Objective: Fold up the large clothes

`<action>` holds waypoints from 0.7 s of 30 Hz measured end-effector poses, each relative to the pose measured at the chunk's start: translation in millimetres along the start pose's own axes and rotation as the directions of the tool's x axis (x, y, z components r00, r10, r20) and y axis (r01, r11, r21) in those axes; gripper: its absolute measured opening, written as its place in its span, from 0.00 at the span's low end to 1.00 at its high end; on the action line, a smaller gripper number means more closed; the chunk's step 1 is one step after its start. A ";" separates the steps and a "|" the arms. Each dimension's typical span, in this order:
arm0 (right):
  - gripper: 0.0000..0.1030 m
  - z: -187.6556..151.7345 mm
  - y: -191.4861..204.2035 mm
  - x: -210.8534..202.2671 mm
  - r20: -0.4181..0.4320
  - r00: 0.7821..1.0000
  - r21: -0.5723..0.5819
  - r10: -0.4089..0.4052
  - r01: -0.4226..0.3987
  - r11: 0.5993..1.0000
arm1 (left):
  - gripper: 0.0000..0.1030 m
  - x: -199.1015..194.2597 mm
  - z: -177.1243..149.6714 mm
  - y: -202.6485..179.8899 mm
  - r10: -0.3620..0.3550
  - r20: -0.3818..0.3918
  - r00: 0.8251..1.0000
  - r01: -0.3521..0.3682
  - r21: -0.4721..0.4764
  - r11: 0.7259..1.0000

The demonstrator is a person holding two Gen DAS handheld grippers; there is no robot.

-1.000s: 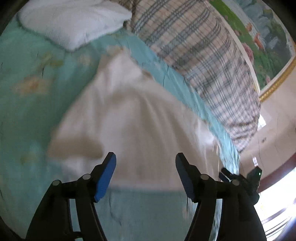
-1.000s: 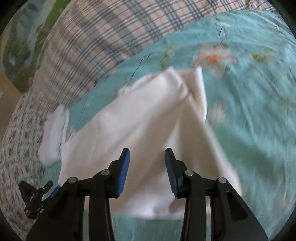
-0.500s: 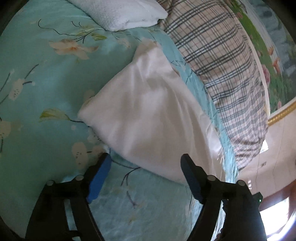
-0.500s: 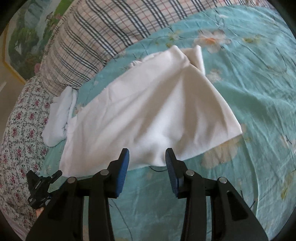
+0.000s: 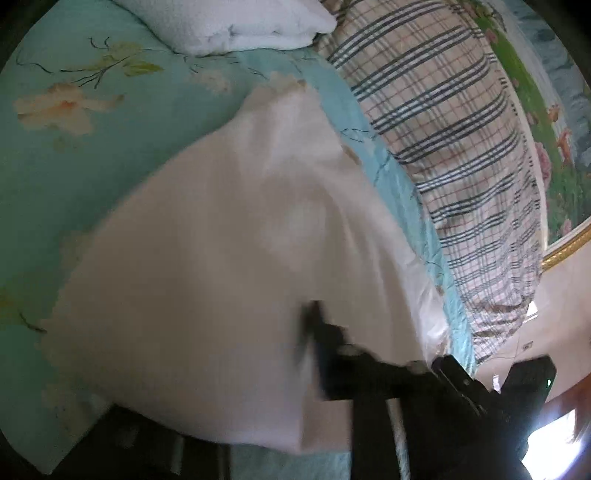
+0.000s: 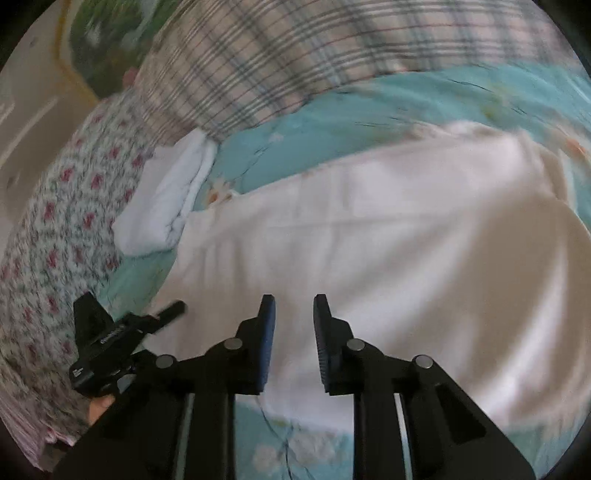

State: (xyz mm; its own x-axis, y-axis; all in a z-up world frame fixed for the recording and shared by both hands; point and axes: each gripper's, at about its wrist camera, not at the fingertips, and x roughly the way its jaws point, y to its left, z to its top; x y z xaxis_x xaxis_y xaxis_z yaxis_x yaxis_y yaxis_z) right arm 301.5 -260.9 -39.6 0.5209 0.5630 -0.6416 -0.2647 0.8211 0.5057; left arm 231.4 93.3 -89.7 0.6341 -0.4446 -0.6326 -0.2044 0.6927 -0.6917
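- White garment [image 5: 207, 266] lies spread on the teal floral bed sheet [image 5: 74, 155]; near hem at the bed's front edge, far corner close to the plaid pillow [image 5: 443, 122].
- Left gripper [image 5: 306, 354]: jaws closing, white cloth between them and draped over the left finger; blurred, so contact cannot be told.
- Right gripper [image 6: 291, 332]: jaws closing, narrow gap over the near hem, nothing pinched.
- Open sheet to the garment's left in the left view.
- Obstacles: folded white towel [image 6: 166, 206] beside the garment's edge, floral pillow [image 6: 55, 236], second white bundle [image 5: 236, 22].
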 end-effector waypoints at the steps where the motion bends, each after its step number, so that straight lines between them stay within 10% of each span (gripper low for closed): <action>1: 0.15 1.6 1.3 10.4 -0.026 1.000 -0.011 -0.005 0.005 1.000 | 0.08 -0.8 1.5 -0.7 -0.007 0.006 1.000 0.007 0.006 1.000; 10: 0.06 -4.3 -14.3 51.8 -0.131 0.991 0.012 0.022 -0.020 1.000 | 0.06 -29.5 -0.9 -99.9 -0.114 0.072 0.991 0.086 0.312 0.946; 15: 0.07 -3.9 -54.4 16.0 -0.078 0.980 0.219 0.185 -0.164 0.962 | 0.06 -19.5 -36.8 -185.9 -0.172 0.012 0.985 0.134 0.576 0.806; 21: 0.12 -5.2 -141.2 -42.3 0.128 0.962 0.470 0.243 -0.274 0.839 | 0.06 64.3 -108.5 -242.1 -0.021 -0.132 0.991 0.117 0.775 0.621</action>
State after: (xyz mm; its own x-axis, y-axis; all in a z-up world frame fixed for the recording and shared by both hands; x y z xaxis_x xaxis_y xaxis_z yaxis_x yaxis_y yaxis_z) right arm 312.6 -400.2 -86.9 0.5404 0.7287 -0.4205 0.0162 0.4907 0.8712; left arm 240.7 -164.6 -0.7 0.5340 -0.5306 -0.6583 0.5248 0.8184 -0.2339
